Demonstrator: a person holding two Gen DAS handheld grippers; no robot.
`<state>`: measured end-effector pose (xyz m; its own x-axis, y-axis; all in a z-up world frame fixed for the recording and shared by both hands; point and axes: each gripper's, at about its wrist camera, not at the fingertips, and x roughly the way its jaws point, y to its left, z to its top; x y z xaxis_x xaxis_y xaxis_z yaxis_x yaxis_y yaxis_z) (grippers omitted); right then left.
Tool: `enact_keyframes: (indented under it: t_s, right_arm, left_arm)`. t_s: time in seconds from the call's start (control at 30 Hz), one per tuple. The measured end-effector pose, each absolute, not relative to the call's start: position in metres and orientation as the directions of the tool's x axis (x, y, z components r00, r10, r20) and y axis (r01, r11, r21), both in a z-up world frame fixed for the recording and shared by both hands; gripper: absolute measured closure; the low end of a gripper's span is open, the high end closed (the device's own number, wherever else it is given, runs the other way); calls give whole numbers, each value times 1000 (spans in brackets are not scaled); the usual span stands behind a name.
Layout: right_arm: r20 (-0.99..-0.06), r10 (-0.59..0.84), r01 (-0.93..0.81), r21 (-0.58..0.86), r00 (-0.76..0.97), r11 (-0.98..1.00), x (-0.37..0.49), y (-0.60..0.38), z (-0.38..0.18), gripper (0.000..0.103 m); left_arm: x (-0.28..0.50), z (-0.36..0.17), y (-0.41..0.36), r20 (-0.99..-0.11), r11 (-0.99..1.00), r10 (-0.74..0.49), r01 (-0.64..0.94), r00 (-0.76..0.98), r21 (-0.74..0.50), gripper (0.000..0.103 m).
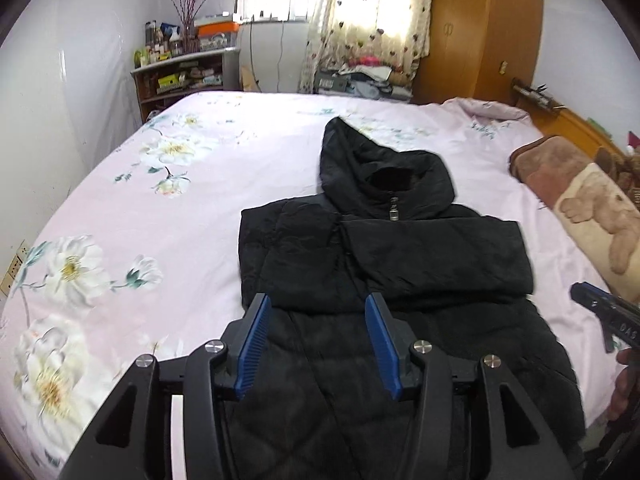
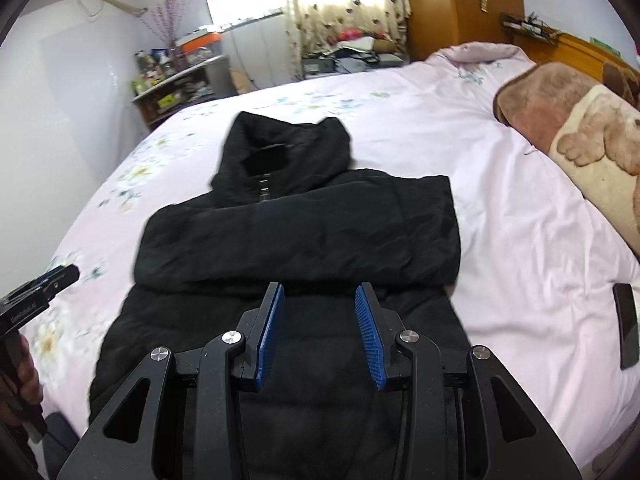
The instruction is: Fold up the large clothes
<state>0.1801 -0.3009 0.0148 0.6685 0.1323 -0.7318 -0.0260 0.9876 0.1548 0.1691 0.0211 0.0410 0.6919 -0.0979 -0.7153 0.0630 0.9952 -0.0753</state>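
The left tool (image 1: 316, 304) hangs with its blue pads spread wide and nothing between them; the right tool (image 2: 320, 294) is likewise spread and empty. Directly beneath and ahead of both lies the black hooded jacket (image 1: 384, 256), flat on the bed (image 1: 168, 208), its long axis running straight away from the tools: hem nearest, hood (image 1: 380, 168) farthest. Both sleeves look already crossed over the chest, forming a thick band (image 2: 304, 236) just beyond the fingertips. The left tool sits over the jacket's left half, the right tool over its right half, each about equally near the lower body panel, so the likely next fold, hem up toward the hood, would suit both together. Both tools point forward and tilt slightly down. Off to the right tool's side lie a brown blanket (image 2: 568, 128) and a dark phone (image 2: 626, 324).
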Motion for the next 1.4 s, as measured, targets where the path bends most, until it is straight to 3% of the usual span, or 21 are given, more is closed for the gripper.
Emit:
enact_keyframes:
  t_s: [0.63, 0.93, 1.07, 1.4]
  right_arm:
    - [-700, 218, -131, 176, 680, 976, 76, -248, 49, 56]
    - [-701, 231, -156, 171, 675, 973, 73, -241, 48, 55]
    - [-700, 239, -161, 176, 673, 971, 76, -241, 47, 45]
    - [-721, 247, -161, 188, 647, 969, 93, -240, 39, 45]
  left_arm:
    - [72, 65, 20, -718, 992, -123, 112, 685, -63, 47]
    - [70, 66, 19, -713, 991, -129, 116, 690, -67, 47]
    - [71, 65, 18, -714, 991, -131, 116, 687, -70, 47]
    - [89, 54, 15, -737, 990, -134, 123, 663, -70, 47]
